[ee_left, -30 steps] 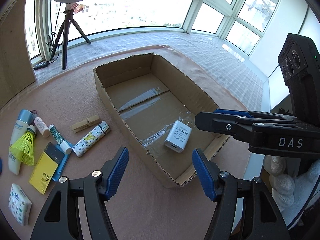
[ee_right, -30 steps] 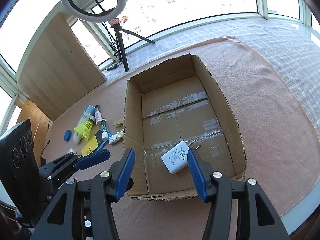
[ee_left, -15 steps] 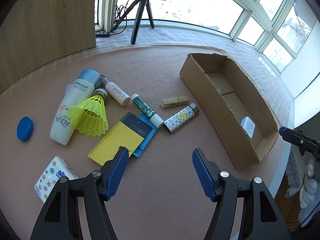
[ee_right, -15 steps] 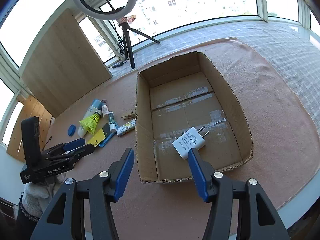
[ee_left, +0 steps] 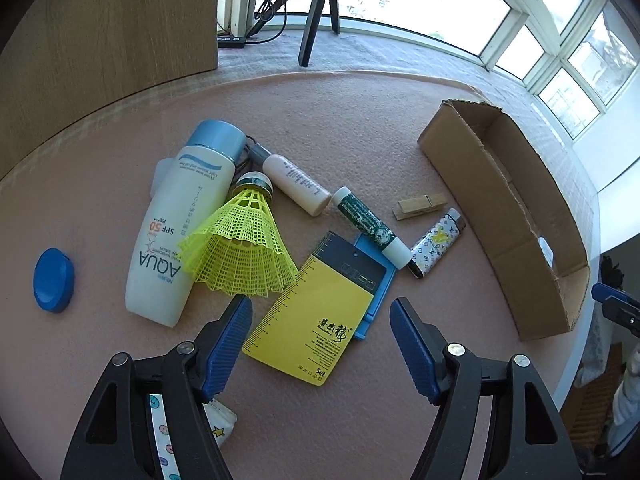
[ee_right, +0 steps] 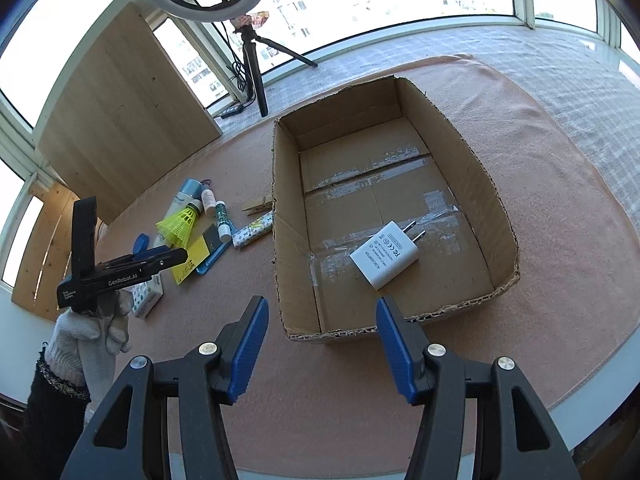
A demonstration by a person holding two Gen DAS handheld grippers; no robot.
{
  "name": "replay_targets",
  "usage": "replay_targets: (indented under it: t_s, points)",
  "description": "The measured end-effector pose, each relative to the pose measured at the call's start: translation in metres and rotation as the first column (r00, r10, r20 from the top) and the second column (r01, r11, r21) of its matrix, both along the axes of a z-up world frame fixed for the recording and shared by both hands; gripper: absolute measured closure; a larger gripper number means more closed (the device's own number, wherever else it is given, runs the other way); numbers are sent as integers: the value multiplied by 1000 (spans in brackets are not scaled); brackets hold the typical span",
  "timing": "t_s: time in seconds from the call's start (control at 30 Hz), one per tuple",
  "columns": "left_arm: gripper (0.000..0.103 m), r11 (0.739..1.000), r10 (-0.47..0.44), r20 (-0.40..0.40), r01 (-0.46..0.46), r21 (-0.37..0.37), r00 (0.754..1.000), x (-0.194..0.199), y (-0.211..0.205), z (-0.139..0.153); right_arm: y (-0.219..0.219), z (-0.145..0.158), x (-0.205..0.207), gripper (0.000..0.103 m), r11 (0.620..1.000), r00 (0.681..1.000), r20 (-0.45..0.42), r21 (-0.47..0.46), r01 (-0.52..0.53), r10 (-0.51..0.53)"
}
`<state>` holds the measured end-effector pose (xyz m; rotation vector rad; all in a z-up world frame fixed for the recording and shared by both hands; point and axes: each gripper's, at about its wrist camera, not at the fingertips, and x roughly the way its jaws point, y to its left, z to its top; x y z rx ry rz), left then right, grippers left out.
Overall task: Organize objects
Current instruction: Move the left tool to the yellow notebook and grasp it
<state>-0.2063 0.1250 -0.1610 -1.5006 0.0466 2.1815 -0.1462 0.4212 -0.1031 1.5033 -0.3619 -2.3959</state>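
My left gripper (ee_left: 320,308) hovers low over the loose pile, its jaws opening and pressing on nothing. Below it lies a yellow ruler card (ee_left: 316,316) on a blue holder (ee_left: 376,292). Beyond are a yellow shuttlecock (ee_left: 240,248), a white AQUA sunscreen bottle (ee_left: 176,220), a small white bottle (ee_left: 296,188), a green tube (ee_left: 368,228), a clothespin (ee_left: 420,206) and a patterned lighter (ee_left: 436,246). My right gripper (ee_right: 320,308) stands open and bare before the near wall of the cardboard box (ee_right: 288,216). A white charger (ee_right: 386,254) lies inside.
A blue cap (ee_left: 54,274) lies at the far left, and a tissue pack (ee_left: 164,440) sits under my left gripper's body. A gloved hand (ee_right: 92,328) holds the left gripper. A wooden panel (ee_right: 120,120) and a ring-light tripod (ee_right: 256,80) stand behind the pink mat.
My left gripper swung from over the box to the pile on the left and sank toward the yellow card. My right gripper drew back slightly from the box; the charger stays inside.
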Motion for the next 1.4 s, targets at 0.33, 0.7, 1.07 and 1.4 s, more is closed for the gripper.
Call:
replay_targets:
  t_s: [0.33,0.7,1.07,1.4]
  points:
    - [28,1000,-15,79,14,9,997,-17,5,-19,8,-8,3,51,1000,999,29,3,26,-26]
    - [26,994,-73,51,77,-80,996,-3,15,-19,2,-15,3,50,1000,998,54,-4,19,-19]
    - [31,980,-107,18,109,-167,994,1,27,-20,-4,-21,4,48,1000,997,72,-14,10,-9]
    - [46,980,-103,7,103,-171,995,6,21,-18,-3,-23,6,48,1000,997,75,-11,13,-12]
